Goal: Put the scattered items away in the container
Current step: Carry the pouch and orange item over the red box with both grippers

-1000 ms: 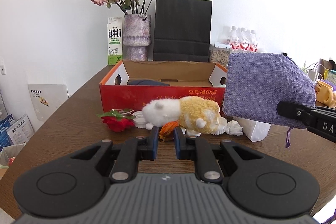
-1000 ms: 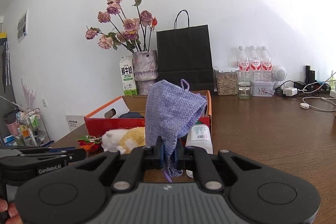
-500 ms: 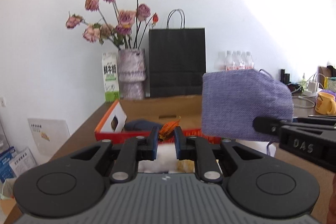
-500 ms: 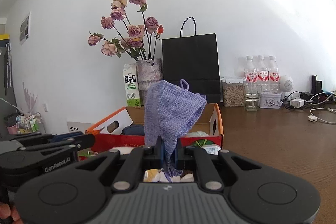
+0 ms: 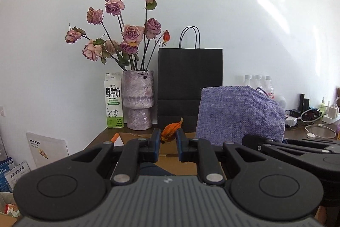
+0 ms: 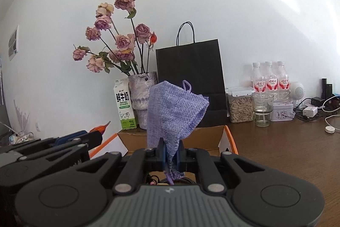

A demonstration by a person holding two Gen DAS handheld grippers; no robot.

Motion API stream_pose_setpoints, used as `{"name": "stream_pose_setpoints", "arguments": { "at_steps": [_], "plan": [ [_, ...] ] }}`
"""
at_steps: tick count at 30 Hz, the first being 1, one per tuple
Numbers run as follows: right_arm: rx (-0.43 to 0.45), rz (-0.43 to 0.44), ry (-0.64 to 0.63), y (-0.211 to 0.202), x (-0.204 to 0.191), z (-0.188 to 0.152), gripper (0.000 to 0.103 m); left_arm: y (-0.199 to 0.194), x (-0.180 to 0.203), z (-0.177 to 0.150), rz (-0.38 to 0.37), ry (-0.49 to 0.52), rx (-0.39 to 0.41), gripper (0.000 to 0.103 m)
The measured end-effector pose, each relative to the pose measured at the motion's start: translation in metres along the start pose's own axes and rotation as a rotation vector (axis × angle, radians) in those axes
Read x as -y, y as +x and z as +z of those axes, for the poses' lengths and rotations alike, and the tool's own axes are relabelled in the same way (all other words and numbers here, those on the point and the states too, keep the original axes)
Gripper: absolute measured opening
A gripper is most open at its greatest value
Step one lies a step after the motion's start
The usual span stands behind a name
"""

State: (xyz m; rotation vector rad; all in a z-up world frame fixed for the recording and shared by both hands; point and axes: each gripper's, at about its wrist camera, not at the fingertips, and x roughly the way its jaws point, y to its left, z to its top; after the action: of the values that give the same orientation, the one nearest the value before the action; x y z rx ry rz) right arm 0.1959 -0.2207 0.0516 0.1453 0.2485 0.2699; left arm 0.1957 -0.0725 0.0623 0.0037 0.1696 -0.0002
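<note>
left gripper (image 5: 166, 138) pinches flower (image 5: 170, 133) over box (image 6: 212, 139) | right gripper (image 6: 171, 151) pinches pouch (image 6: 174, 110) over box | risk: letting go early drops them outside box

vase (image 5: 138, 99) of dried roses (image 5: 131, 33) stands between milk carton (image 5: 113, 100) and black bag (image 5: 190, 86); bottles (image 6: 268, 80), jar (image 6: 240, 104), glass (image 6: 262, 110) to the right.

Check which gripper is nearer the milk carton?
Left. The left gripper, holding an orange dried flower, sits on the milk carton side; the right gripper, holding the purple pouch, is farther.
</note>
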Motion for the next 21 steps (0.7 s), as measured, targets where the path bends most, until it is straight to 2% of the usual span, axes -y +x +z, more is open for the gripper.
{"name": "stream_pose_setpoints", "arguments": {
  "at_steps": [3, 6, 8, 12, 21],
  "plan": [
    [-0.002, -0.012, 0.021, 0.032, -0.001, 0.010, 0.008, 0.034, -0.005, 0.004, 0.030, -0.039, -0.009, 0.016],
    [-0.033, -0.027, 0.064, 0.062, 0.006, 0.007, 0.008, 0.064, -0.011, -0.007, 0.044, -0.054, -0.039, 0.016],
    [-0.069, -0.030, 0.069, 0.071, 0.011, -0.001, 0.008, 0.079, -0.016, -0.016, 0.029, -0.050, -0.108, 0.016],
    [-0.107, -0.035, 0.070, 0.080, 0.013, -0.010, 0.008, 0.085, -0.018, -0.026, 0.011, -0.039, -0.150, 0.016],
    [-0.131, -0.049, 0.043, 0.084, 0.011, -0.023, 0.008, 0.082, -0.012, -0.035, -0.001, -0.003, -0.150, 0.016]
  ]
}}
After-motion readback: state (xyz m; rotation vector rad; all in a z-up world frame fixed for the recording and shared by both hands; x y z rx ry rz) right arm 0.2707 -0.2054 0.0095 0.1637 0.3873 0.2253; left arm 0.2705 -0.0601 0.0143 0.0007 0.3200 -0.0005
